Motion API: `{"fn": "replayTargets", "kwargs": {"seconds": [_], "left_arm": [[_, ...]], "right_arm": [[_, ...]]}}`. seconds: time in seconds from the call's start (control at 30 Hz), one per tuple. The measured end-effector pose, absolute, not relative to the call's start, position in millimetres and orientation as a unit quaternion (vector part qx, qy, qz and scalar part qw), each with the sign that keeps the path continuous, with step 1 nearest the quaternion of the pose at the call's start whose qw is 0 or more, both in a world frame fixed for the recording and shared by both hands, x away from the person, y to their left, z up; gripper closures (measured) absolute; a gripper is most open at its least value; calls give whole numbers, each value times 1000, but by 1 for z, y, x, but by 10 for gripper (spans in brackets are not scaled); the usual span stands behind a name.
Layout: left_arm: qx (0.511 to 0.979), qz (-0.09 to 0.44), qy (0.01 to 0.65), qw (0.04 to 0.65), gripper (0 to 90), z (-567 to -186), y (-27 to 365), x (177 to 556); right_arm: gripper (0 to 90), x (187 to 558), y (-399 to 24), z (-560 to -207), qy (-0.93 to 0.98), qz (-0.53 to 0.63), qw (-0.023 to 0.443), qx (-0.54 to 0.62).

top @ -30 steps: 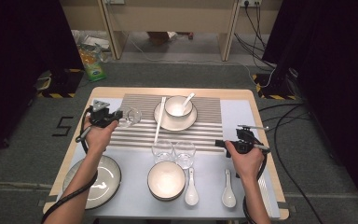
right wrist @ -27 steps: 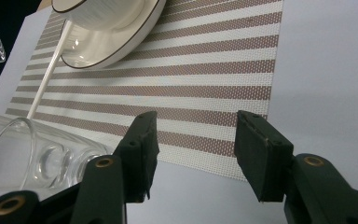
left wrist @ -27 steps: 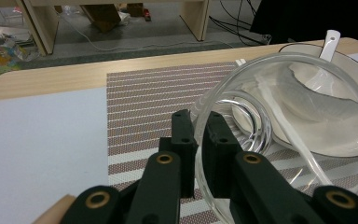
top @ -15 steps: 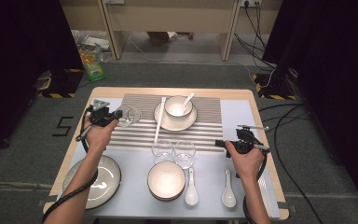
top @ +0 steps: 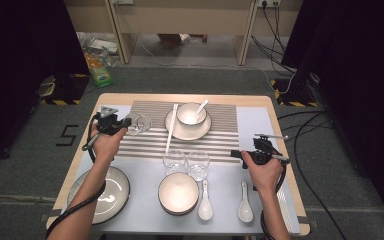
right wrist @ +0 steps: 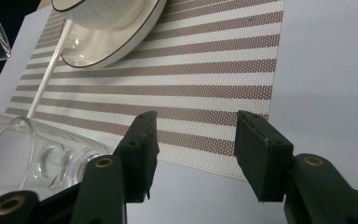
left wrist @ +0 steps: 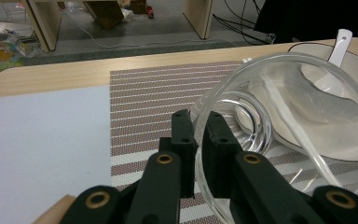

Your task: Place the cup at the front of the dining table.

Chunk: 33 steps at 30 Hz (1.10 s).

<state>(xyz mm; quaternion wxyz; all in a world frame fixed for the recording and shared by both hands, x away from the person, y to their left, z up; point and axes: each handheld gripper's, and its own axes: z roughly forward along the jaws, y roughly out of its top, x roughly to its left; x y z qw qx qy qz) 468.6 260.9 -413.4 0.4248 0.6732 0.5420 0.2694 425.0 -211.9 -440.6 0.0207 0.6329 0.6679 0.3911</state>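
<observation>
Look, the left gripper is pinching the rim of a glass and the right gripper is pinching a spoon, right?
Not quite. The left gripper does pinch the rim of the glass, as the left gripper view shows. But the right gripper pinches no spoon: in the right gripper view its jaws stand apart with nothing between them, over the striped placemat.
</observation>
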Motion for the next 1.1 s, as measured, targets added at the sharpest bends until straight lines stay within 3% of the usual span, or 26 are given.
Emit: {"fn": "replayTargets", "kwargs": {"seconds": [1.1], "left_arm": [[677, 264, 547, 415, 841, -418, 257, 479]], "right_arm": [[495, 425, -211, -442, 668, 390, 17, 634]]}}
